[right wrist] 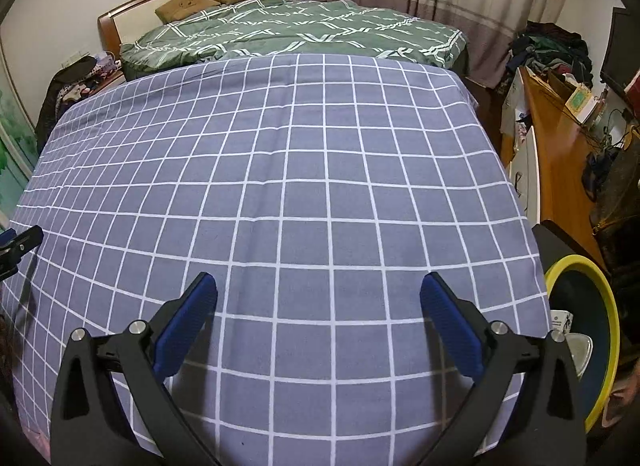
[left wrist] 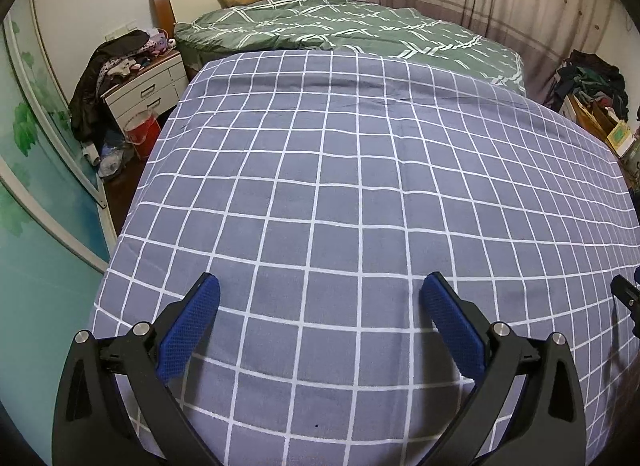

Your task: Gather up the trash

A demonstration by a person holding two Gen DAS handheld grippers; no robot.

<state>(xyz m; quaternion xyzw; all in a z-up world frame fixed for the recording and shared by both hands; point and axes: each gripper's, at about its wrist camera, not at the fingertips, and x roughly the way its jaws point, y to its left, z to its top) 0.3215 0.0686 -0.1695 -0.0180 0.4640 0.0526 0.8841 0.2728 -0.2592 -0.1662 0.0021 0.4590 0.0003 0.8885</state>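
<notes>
My left gripper (left wrist: 320, 286) is open and empty, its blue pads spread wide above a blue-grey checked cloth (left wrist: 340, 193). My right gripper (right wrist: 318, 284) is also open and empty above the same cloth (right wrist: 280, 169). A yellow-rimmed bin (right wrist: 580, 330) stands at the right edge of the right wrist view, beside the cloth, with a white carton and pale pieces inside. No loose trash shows on the cloth. The tip of the right gripper shows at the right edge of the left wrist view (left wrist: 628, 298); the left gripper's tip shows at the left edge of the right wrist view (right wrist: 20, 246).
A bed with a green quilt (left wrist: 340, 25) lies beyond the cloth. A white nightstand (left wrist: 148, 85) piled with clothes and a red bucket (left wrist: 140, 133) stand at the left. A wooden desk (right wrist: 560, 153) with clutter is at the right. Curtains hang behind.
</notes>
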